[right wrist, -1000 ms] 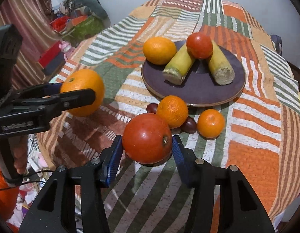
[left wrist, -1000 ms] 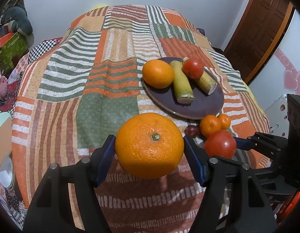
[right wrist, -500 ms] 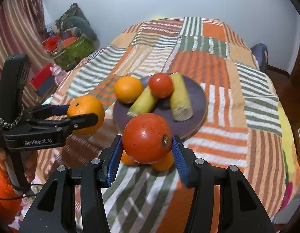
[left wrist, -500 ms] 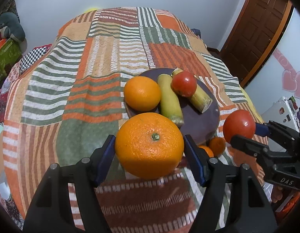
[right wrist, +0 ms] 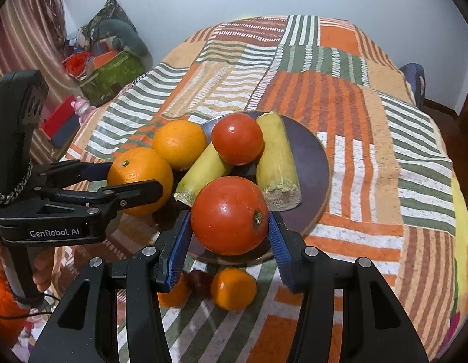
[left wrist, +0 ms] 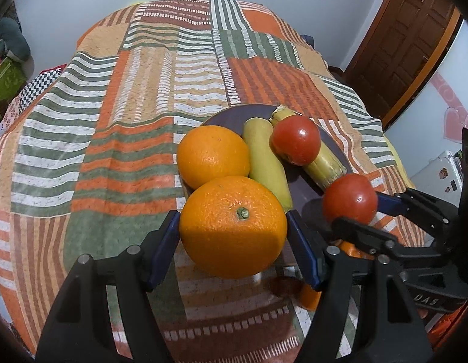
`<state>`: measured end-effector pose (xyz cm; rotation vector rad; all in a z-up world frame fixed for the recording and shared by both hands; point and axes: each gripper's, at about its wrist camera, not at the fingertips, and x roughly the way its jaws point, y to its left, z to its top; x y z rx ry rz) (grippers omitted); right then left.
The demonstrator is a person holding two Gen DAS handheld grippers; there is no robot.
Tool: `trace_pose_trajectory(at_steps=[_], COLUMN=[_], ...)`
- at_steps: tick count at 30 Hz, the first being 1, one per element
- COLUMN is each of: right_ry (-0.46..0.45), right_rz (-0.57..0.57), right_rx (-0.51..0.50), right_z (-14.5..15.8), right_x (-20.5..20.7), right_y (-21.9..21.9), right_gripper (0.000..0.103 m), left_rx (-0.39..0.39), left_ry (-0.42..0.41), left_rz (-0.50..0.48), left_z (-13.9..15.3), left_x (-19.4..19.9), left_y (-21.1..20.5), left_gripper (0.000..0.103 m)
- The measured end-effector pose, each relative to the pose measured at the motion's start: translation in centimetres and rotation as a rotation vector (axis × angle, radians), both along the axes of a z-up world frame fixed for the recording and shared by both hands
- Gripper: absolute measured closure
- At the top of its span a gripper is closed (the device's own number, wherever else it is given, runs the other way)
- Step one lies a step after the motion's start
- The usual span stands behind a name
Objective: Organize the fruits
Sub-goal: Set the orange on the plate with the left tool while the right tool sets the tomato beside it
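My left gripper (left wrist: 233,239) is shut on a large orange (left wrist: 233,226), held in the air at the near left rim of the dark plate (left wrist: 309,195). My right gripper (right wrist: 230,239) is shut on a red tomato (right wrist: 230,215), above the plate's (right wrist: 312,157) near edge. On the plate lie a second orange (left wrist: 212,155), two yellow-green cut stalks (left wrist: 265,157) and a smaller tomato (left wrist: 295,140). From the right wrist view the left gripper (right wrist: 134,178) with its orange (right wrist: 140,178) appears at left. A small mandarin (right wrist: 233,289) and a dark fruit (right wrist: 200,279) lie on the cloth below.
The table wears a striped patchwork cloth (left wrist: 137,96) of orange, green and white. A brown door (left wrist: 406,36) stands at the back right. Boxes and toys (right wrist: 106,69) are piled on the floor at the left. A hand (right wrist: 43,269) holds the left gripper's handle.
Both grippers have carried their fruit toward the plate. The orange now hangs at its near left rim and the tomato over its near edge. The small fruits on the cloth have slipped beneath them.
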<state>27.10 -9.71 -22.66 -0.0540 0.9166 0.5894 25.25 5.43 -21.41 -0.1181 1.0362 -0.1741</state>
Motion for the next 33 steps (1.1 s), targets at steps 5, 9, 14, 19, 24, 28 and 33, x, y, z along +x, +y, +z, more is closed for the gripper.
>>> trace_pose_trajectory(at_steps=[5, 9, 14, 19, 24, 28, 33], right_ry=[0.022, 0.033, 0.043, 0.040, 0.037, 0.003, -0.030], right_rz=[0.002, -0.001, -0.009, -0.011, -0.014, -0.030, -0.042], right_rx=[0.008, 0.003, 0.002, -0.017, -0.021, -0.025, -0.028], right_z=[-0.8, -1.3, -1.5, -1.4, -0.9, 0.1, 1.4], right_x=[0.5, 0.7, 1.0, 0.9, 0.8, 0.3, -0.7], right_y=[0.3, 0.3, 0.0, 0.2, -0.1, -0.9, -1.9], right_gripper=[0.056, 0.055, 0.055, 0.055, 0.053, 0.050, 0.050], left_rx=[0.013, 0.009, 0.002, 0.004, 0.008, 0.007, 0.007], left_ry=[-0.013, -0.016, -0.012, -0.003, 0.010, -0.016, -0.070], left_rz=[-0.031, -0.039, -0.040, -0.038, -0.025, -0.021, -0.011], left_z=[-0.1, -0.3, -0.6, -0.5, -0.3, 0.8, 3.1], left_x=[0.7, 1.1, 1.2, 1.2, 1.1, 0.1, -2.0], left_y=[-0.9, -1.2, -1.1, -1.1, -1.2, -1.0, -1.0], left_gripper=[0.034, 0.033, 0.033, 0.033, 0.033, 0.033, 0.026])
